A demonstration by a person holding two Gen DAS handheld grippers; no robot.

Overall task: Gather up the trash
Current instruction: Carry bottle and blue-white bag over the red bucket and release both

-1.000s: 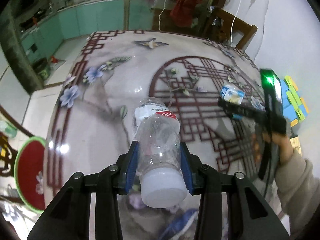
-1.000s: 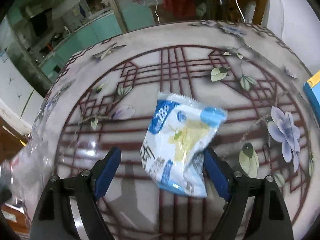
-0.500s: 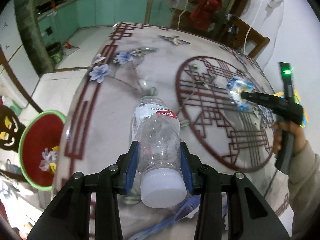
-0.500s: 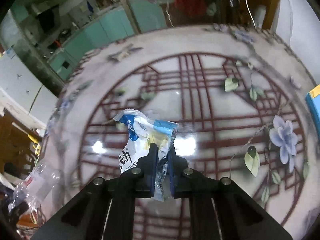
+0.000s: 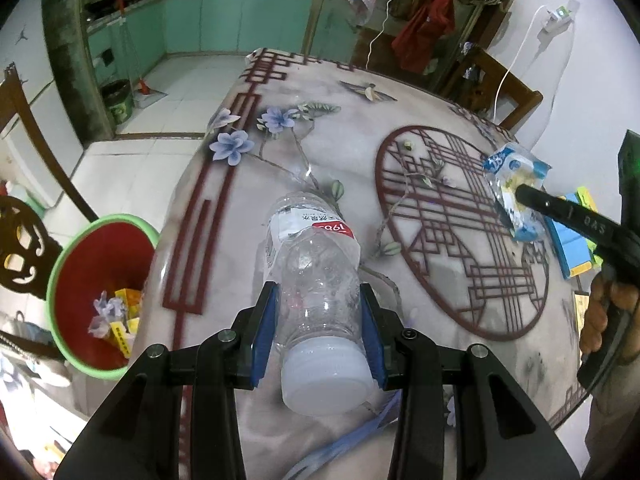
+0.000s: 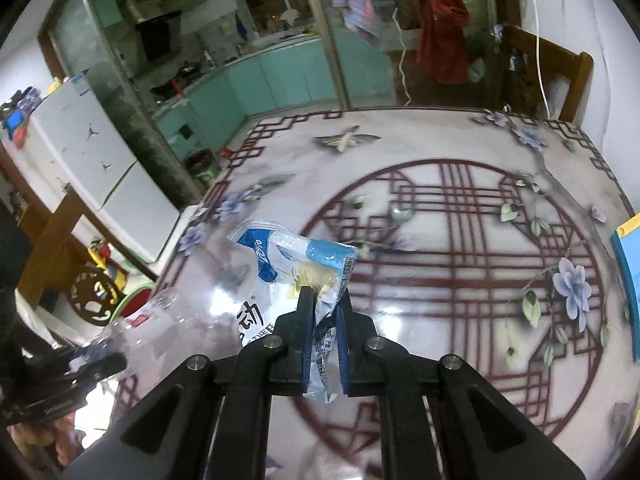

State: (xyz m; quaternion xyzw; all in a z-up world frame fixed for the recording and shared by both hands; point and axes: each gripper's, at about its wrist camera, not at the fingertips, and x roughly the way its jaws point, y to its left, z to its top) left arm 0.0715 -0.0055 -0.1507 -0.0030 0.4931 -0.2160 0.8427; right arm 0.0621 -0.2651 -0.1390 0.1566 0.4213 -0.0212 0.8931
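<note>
Red bin (image 5: 100,292) sits low left of the left gripper (image 5: 318,340) clamping the bottle (image 5: 316,280), nearer than the right gripper (image 6: 324,344) pinching the wrapper (image 6: 296,264).

A clear, crushed plastic bottle (image 5: 316,280) lies clamped between the left gripper's (image 5: 318,334) pads, while a crumpled blue-white wrapper (image 6: 304,276) hangs pinched in the right gripper (image 6: 325,312).

I count one bottle (image 5: 316,280), caught between my left gripper's (image 5: 318,326) two pads. One wrapper (image 6: 304,268) is pinched in my right gripper (image 6: 324,316). That makes two grippers, each with one piece of trash. One bin (image 5: 76,248) stands beside the one table (image 5: 460,352). One blue box (image 5: 572,240) lies on it. Inside the bin are several scraps; I cannot count them exactly.
</note>
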